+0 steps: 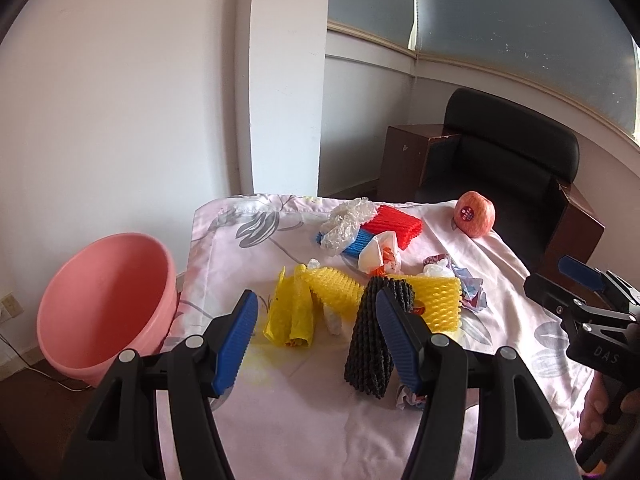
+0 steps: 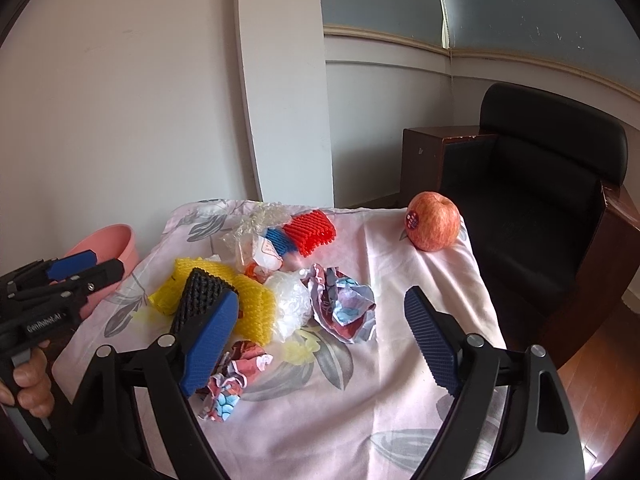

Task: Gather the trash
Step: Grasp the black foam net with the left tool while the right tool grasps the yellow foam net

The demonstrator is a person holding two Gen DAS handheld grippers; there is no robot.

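Trash lies on a floral pink cloth [image 1: 280, 432]: a black foam net [image 1: 370, 344], yellow foam nets [image 1: 436, 300], a yellow bag [image 1: 290, 316], red [image 1: 394, 224] and blue nets [image 1: 360, 242], clear plastic [image 1: 344, 220] and crumpled wrappers [image 2: 344, 308]. My left gripper [image 1: 316, 340] is open above the cloth's near side, its right finger beside the black net. My right gripper [image 2: 324, 344] is open and empty over the wrappers. A pink basin [image 1: 104, 304] stands left of the table.
A red apple [image 2: 434, 222] with a sticker sits at the cloth's far right corner. A black armchair [image 2: 532, 200] with brown wooden sides stands to the right. A white wall and pillar are behind.
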